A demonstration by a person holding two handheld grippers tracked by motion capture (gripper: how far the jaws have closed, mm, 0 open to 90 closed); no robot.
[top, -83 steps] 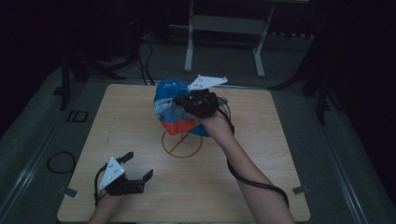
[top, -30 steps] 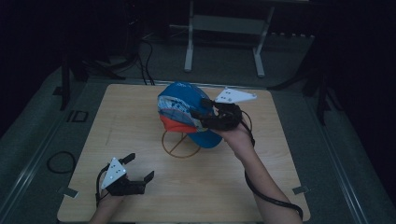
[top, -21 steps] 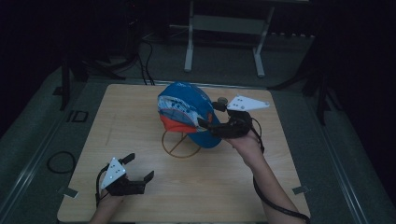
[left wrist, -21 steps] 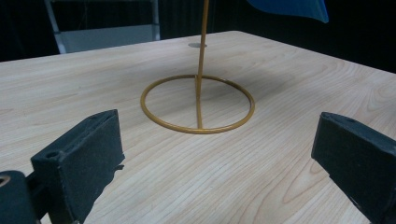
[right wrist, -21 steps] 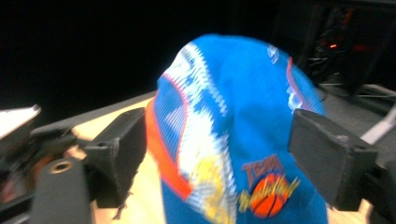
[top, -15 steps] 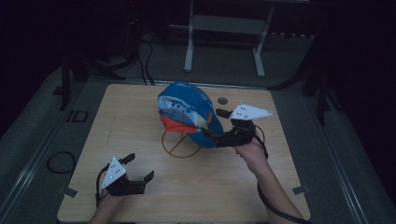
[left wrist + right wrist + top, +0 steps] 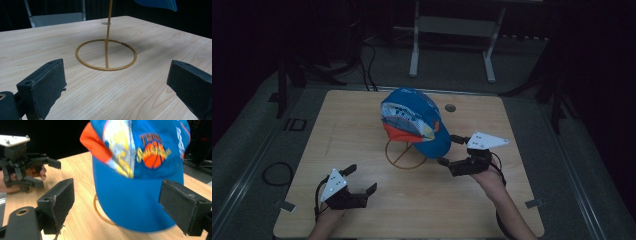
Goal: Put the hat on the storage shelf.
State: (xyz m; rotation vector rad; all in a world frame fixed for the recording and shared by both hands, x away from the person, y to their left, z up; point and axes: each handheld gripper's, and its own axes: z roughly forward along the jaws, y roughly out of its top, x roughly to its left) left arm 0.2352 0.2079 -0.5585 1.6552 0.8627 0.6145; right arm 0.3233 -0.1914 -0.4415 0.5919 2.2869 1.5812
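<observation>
The right gripper (image 7: 451,150), a black two-jaw tool with a grey three-cornered plate on top, stood on the right half of the table with its jaws spread wide and nothing between them. In the right gripper view its pads (image 7: 58,200) framed the cap without touching it; the cap's brim lay just beyond them.

The left gripper (image 7: 360,179), of the same make, sat near the table's front left corner, jaws likewise apart and empty. In the left gripper view bare wood lay between its pads (image 7: 43,82).

The light wooden table (image 7: 362,120) had open surface all along its left side, its front edge and its far right part. A small dark round spot (image 7: 450,107) sat near the far edge, beside the cap. Beyond the table the floor was dark, with cables and the white legs of a stand (image 7: 414,50).

A thin golden wire stand (image 7: 106,53), a ring base with an upright rod, stood near the table's middle, well apart from the left gripper.

On that stand hung the blue baseball cap (image 7: 414,122), tilted, its brim pointing down toward the right gripper. It had an orange underbrim, pale patterned panels and an orange basketball emblem (image 7: 153,152) with lettering on its front.
</observation>
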